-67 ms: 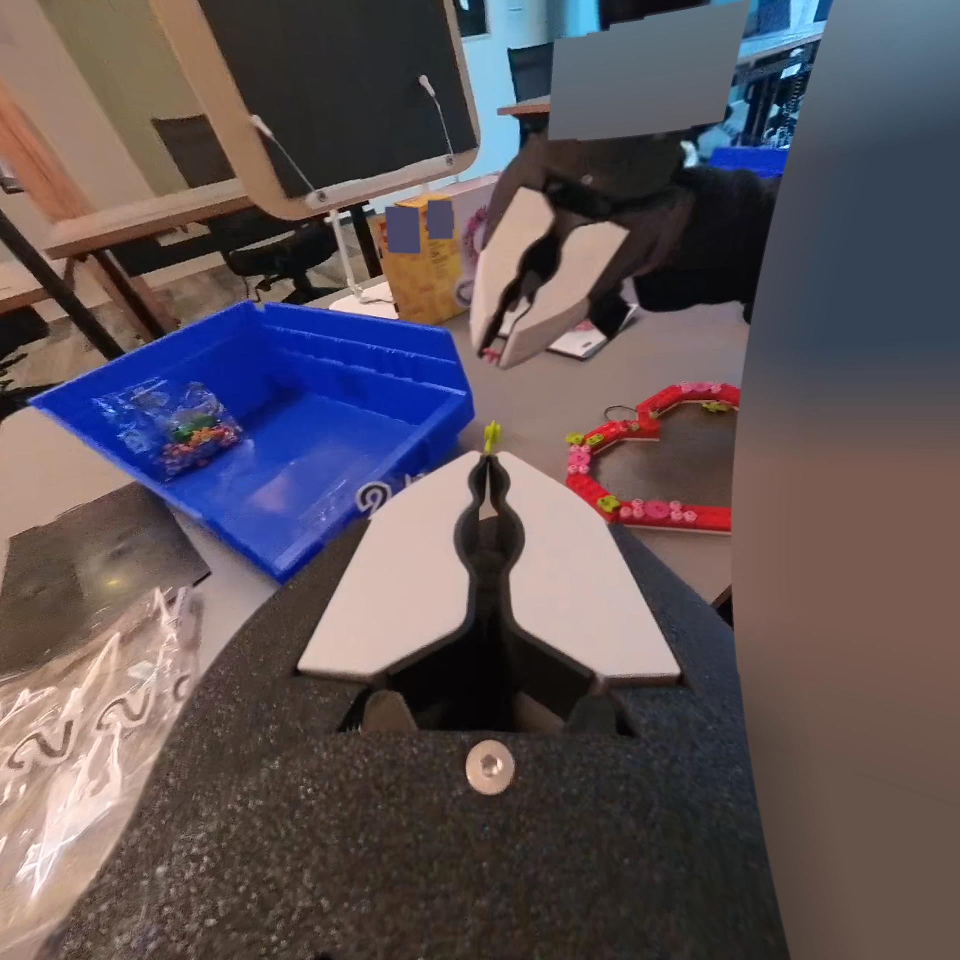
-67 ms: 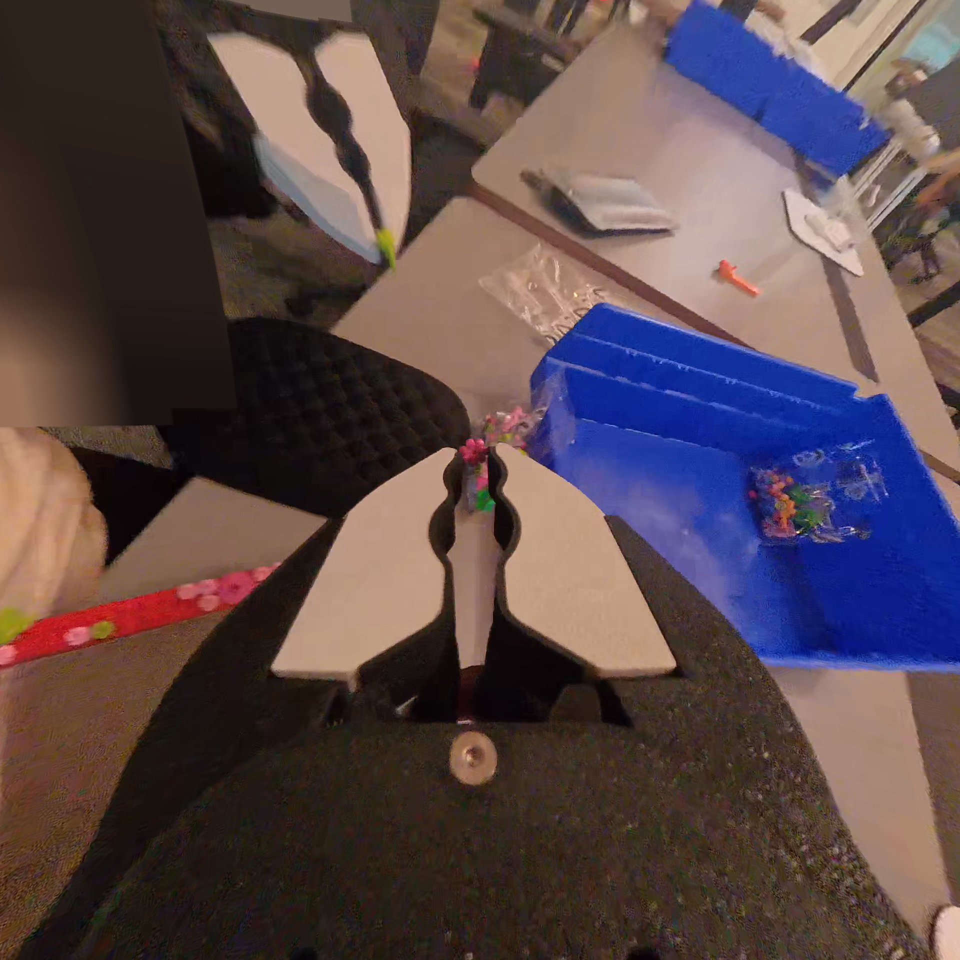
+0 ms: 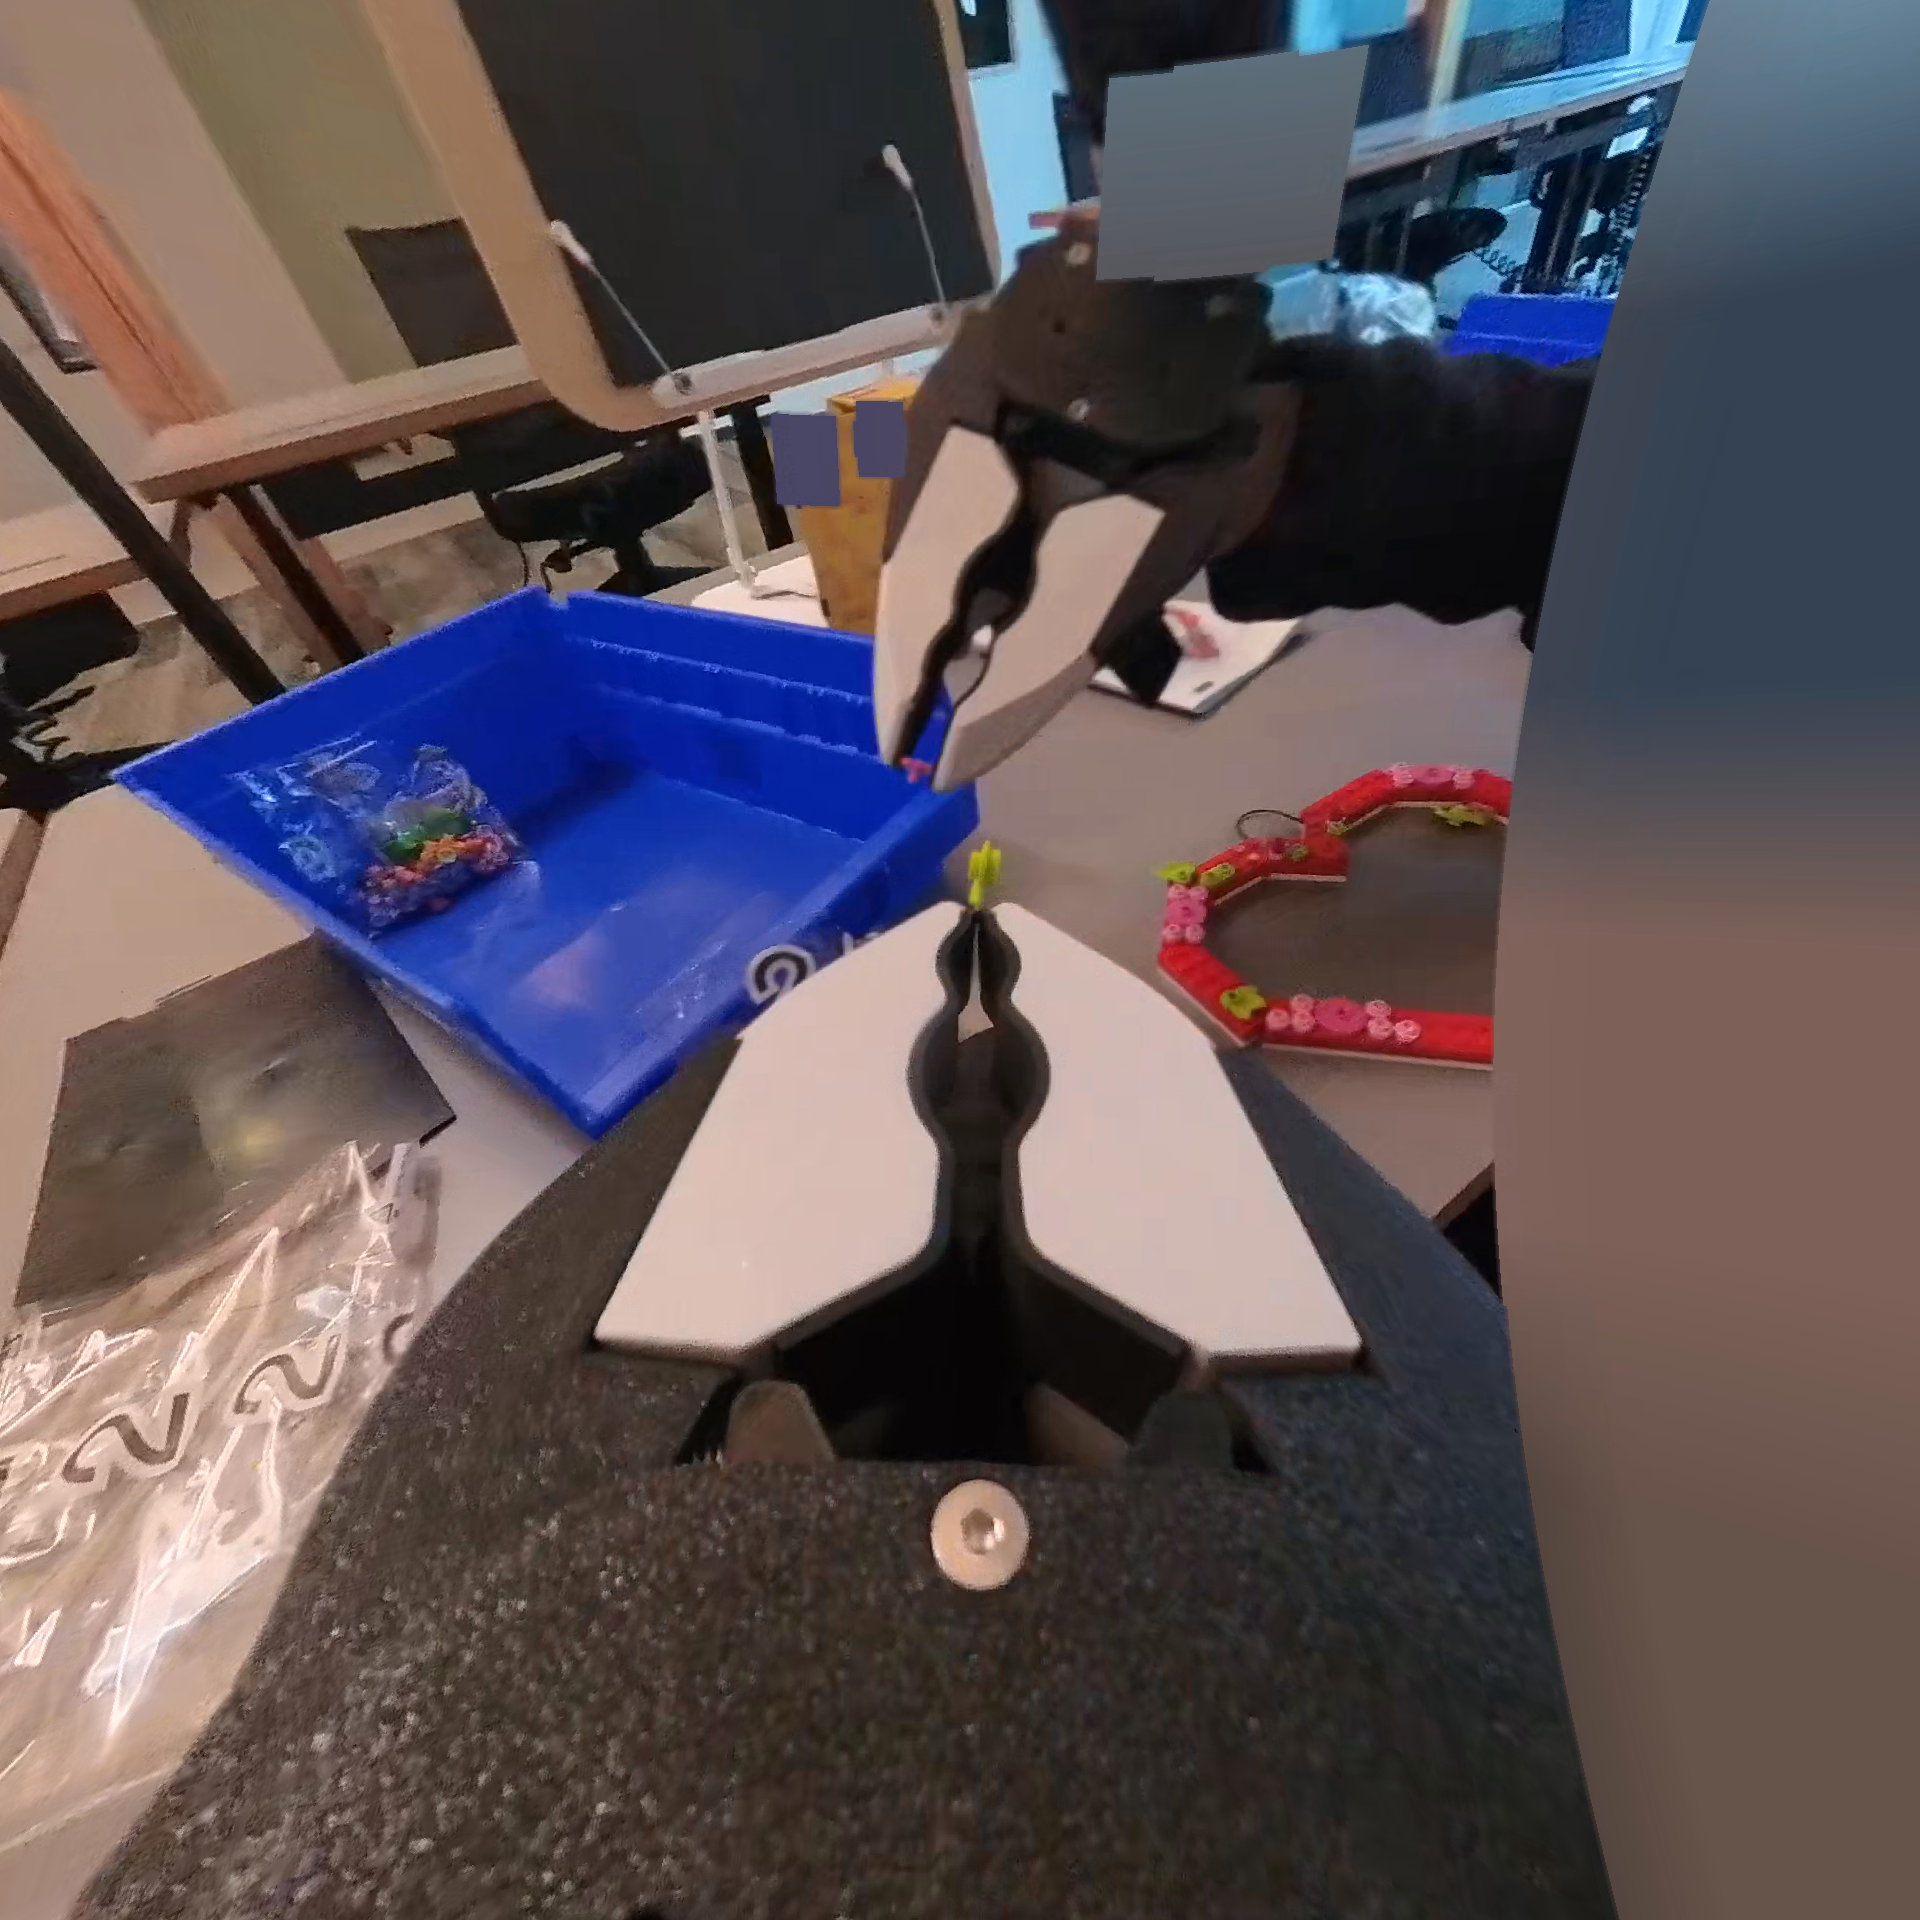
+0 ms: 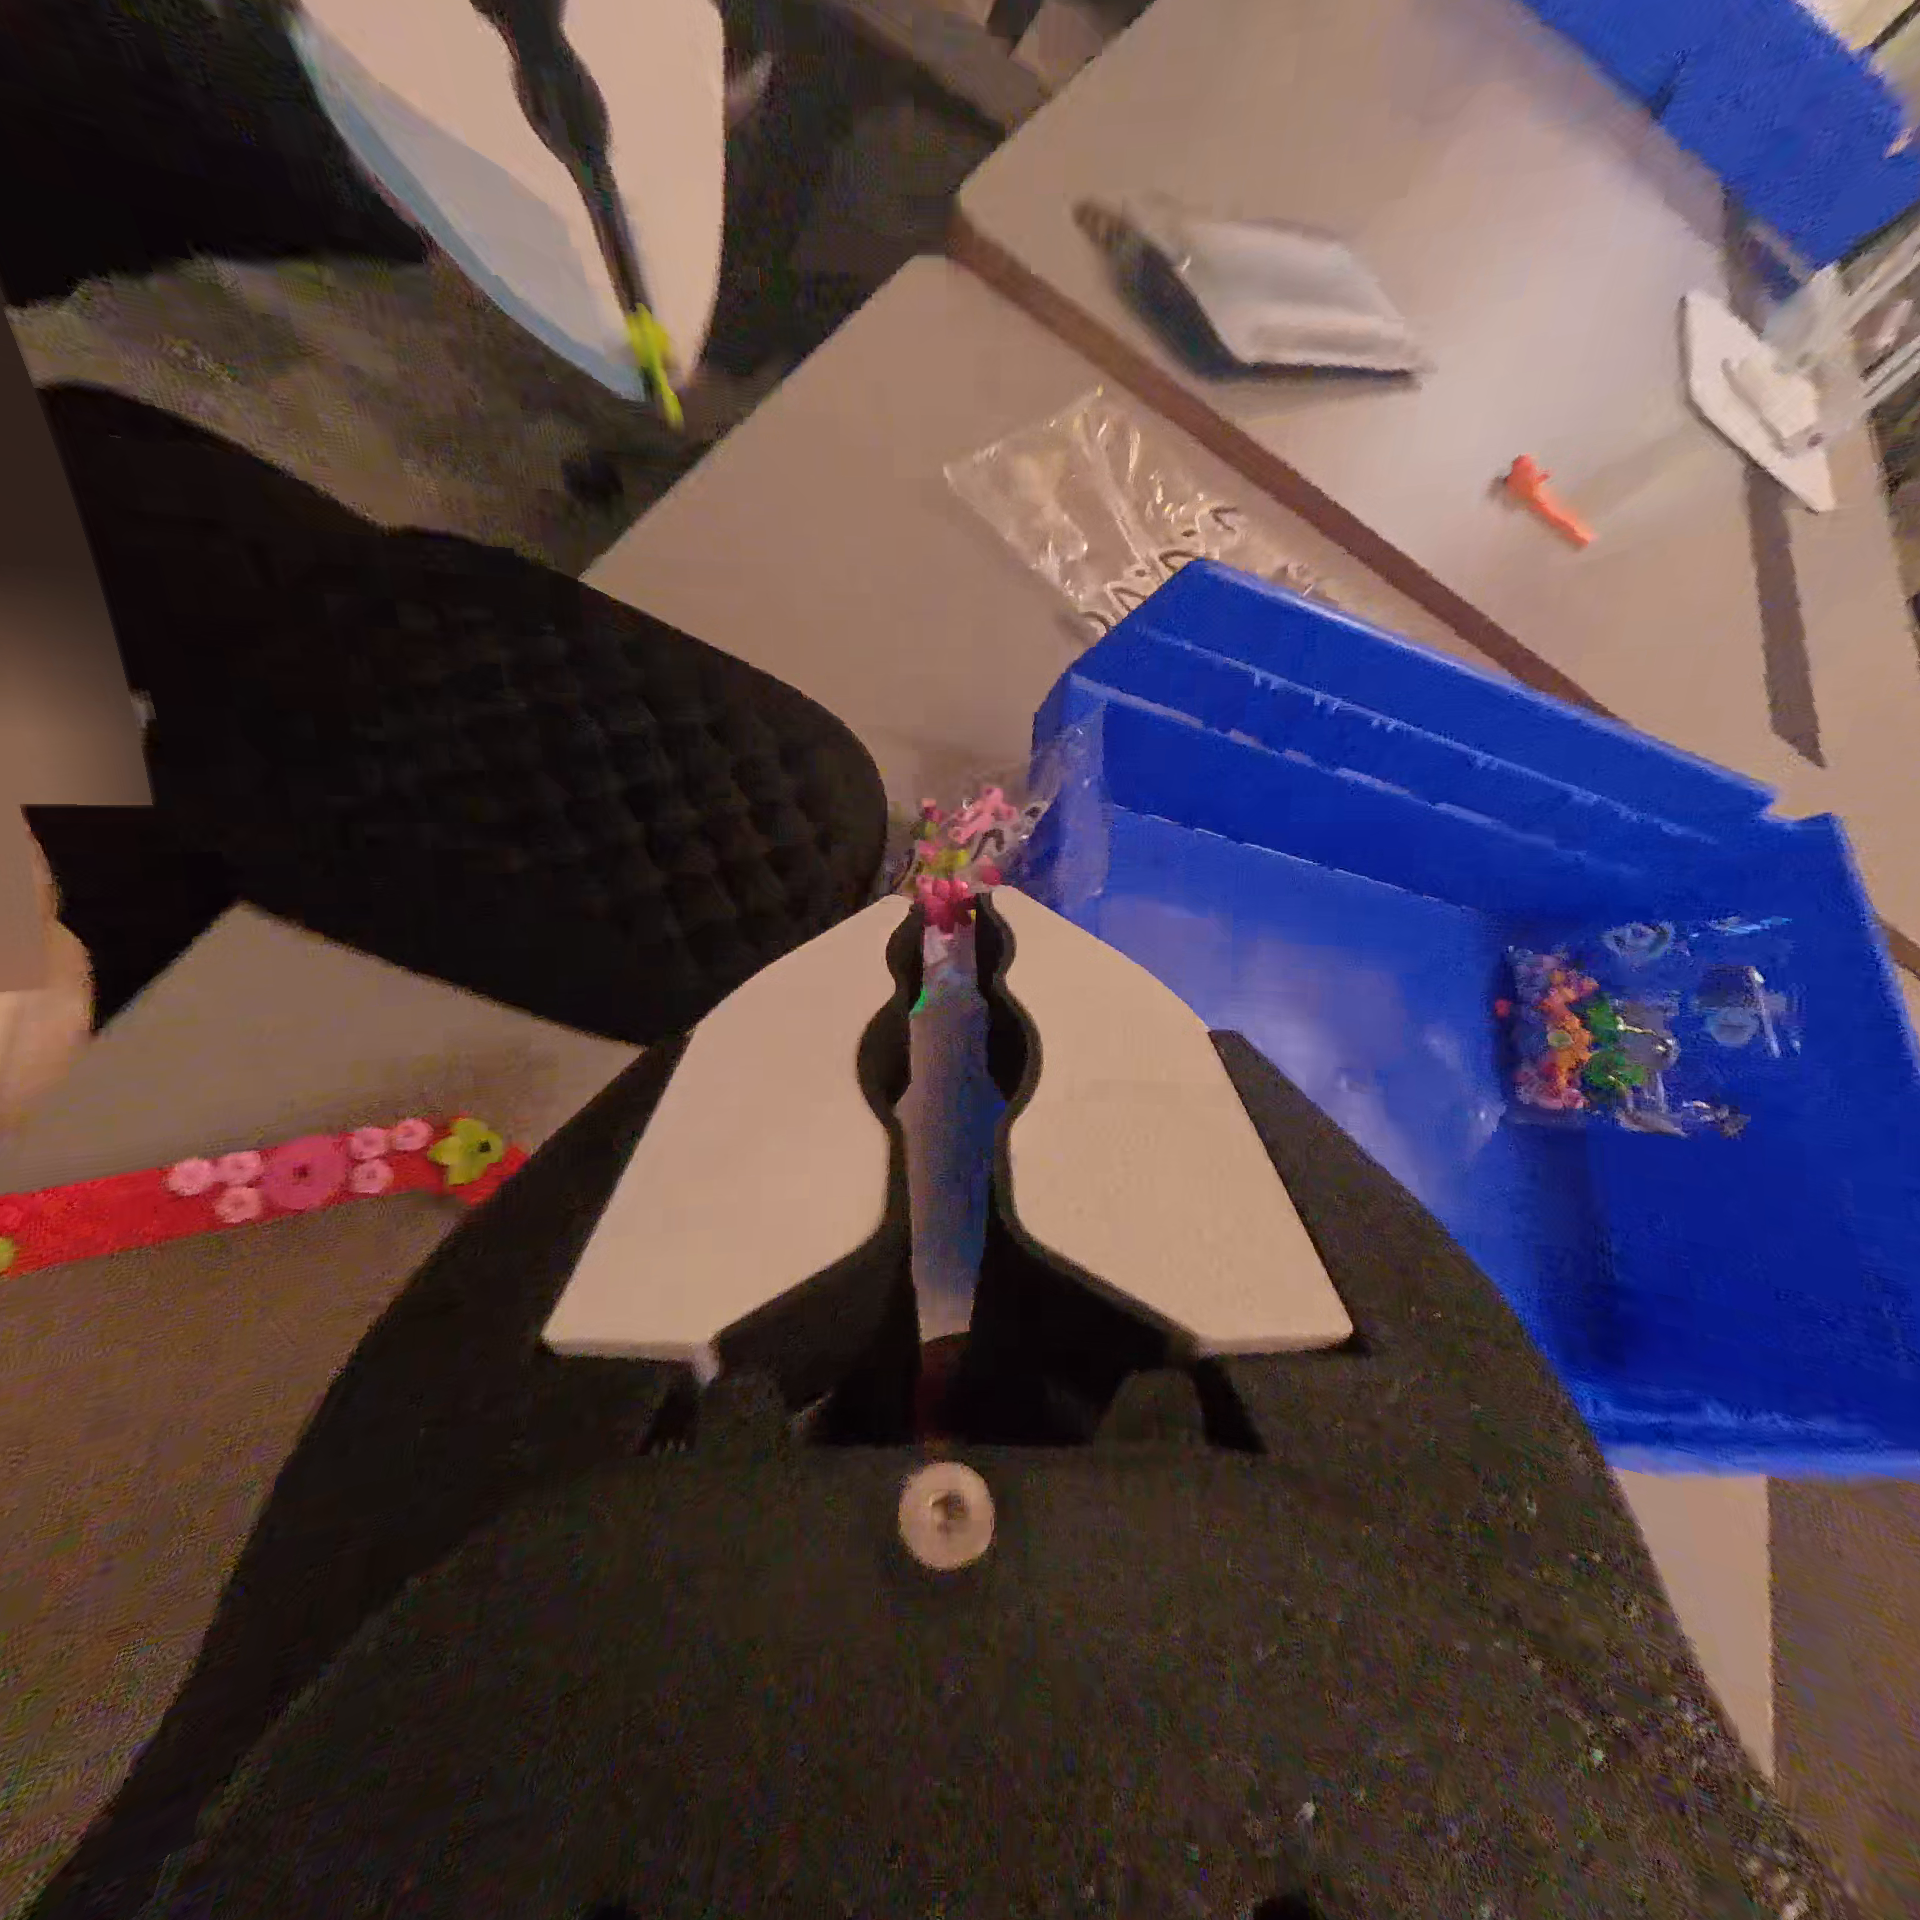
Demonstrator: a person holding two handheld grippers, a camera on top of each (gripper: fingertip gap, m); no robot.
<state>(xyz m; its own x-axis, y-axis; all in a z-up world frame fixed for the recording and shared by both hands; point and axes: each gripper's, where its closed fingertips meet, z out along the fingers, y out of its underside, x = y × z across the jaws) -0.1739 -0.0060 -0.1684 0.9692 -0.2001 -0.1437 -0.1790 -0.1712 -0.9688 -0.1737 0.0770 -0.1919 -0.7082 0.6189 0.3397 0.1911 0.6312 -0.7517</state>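
**Both grippers clenched on small pieces above the table**

Left wrist view: my left gripper (image 3: 977,914) is clamped on a tiny lime-green piece (image 3: 981,868) that sticks up from the tips, above the near corner of the blue bin (image 3: 665,1049). Across from me, my right gripper (image 3: 920,764) hangs at the bin's far corner with something small and pink at its tips. Right of the bin lies the red heart-shaped frame (image 3: 1195,961); pink flowers and green bits dot parts of its rim, and other stretches are bare red, so I judge the decorating partly done. Inside the bin sits a small bag of coloured pieces (image 3: 431,852). An empty clear bag (image 3: 177,1455) and a dark sheet (image 3: 218,1101) lie near my left side, well away from the frame. A tilted dark board stands behind.

Right wrist view: the right gripper is closed on a clear bag of pink flower pieces (image 4: 961,847), pinched at the tips just beside the bin's corner. The left gripper shows up top, blurred, with its green piece. A black chair seat (image 4: 499,748) sits past the table (image 4: 810,582) edge. An orange piece (image 4: 1546,497) and a grey packet (image 4: 1268,296) lie on the far table. Nothing sits between either gripper and the frame.
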